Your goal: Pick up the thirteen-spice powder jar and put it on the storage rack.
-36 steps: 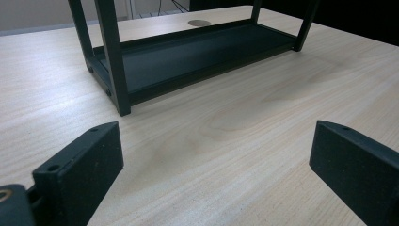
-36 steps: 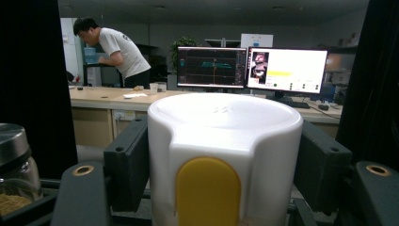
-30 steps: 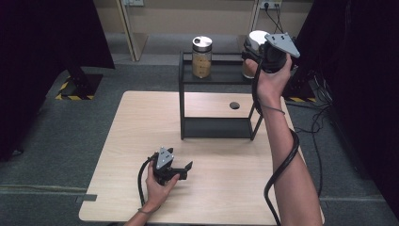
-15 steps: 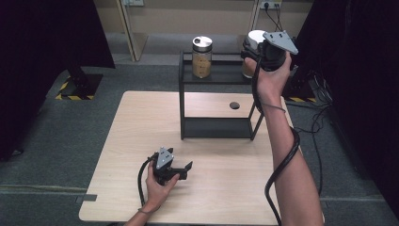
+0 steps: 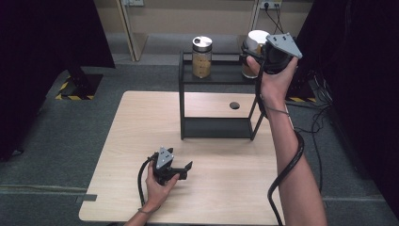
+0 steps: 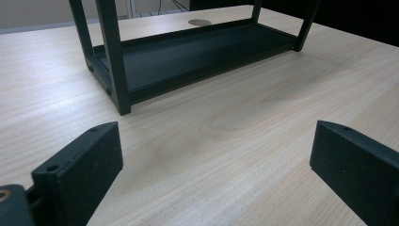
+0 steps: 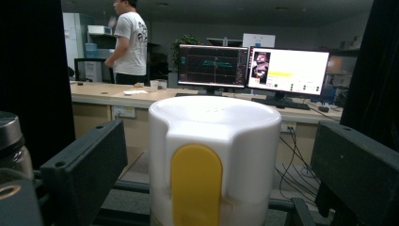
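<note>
Your right tool (image 5: 258, 52) brackets the white canister (image 7: 214, 160) at the rack's (image 5: 181, 94) top-right corner, jaws wide, gripping nothing. Your left tool (image 5: 181, 168) rests open near the surface's (image 5: 131, 141) front edge, likely parked clear.

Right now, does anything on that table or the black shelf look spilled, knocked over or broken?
Nothing stands out. The two jars, a glass jar and a white-lidded jar, stand upright on the black shelf. The table shows no spill. The right hand-held gripper sits open around the white-lidded jar; the left hand-held gripper rests open on the table.
</note>
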Available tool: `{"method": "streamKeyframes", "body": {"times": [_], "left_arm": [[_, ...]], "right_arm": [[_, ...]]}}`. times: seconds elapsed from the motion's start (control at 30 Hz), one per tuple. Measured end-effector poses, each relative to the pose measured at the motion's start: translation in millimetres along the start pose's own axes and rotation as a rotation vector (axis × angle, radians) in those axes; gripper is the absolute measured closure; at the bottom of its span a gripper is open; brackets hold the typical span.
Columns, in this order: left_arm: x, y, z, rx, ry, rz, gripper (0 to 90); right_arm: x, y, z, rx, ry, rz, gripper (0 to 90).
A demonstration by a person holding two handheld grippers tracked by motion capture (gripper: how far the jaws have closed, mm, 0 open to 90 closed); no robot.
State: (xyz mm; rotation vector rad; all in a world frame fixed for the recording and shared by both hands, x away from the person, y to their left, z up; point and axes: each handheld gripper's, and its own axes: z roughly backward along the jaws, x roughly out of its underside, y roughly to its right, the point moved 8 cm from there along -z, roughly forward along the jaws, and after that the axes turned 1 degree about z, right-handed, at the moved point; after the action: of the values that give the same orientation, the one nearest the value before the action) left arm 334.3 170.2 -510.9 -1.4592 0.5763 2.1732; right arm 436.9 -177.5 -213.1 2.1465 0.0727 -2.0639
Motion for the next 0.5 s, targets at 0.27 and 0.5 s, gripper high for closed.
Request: {"method": "streamKeyframes", "body": {"times": [0.27, 0.5], "left_arm": [[0.0, 0.3, 0.0, -0.001, 0.0, -0.001, 2.2], [0.1, 0.9, -0.1, -0.003, 0.001, -0.004, 2.3]], "right_arm": [[0.9, 4.0, 17.7, -0.035, 0.042, -0.003, 4.2], [5.6, 7.8, 36.3, -0.062, 0.068, -0.013, 4.1]]}}
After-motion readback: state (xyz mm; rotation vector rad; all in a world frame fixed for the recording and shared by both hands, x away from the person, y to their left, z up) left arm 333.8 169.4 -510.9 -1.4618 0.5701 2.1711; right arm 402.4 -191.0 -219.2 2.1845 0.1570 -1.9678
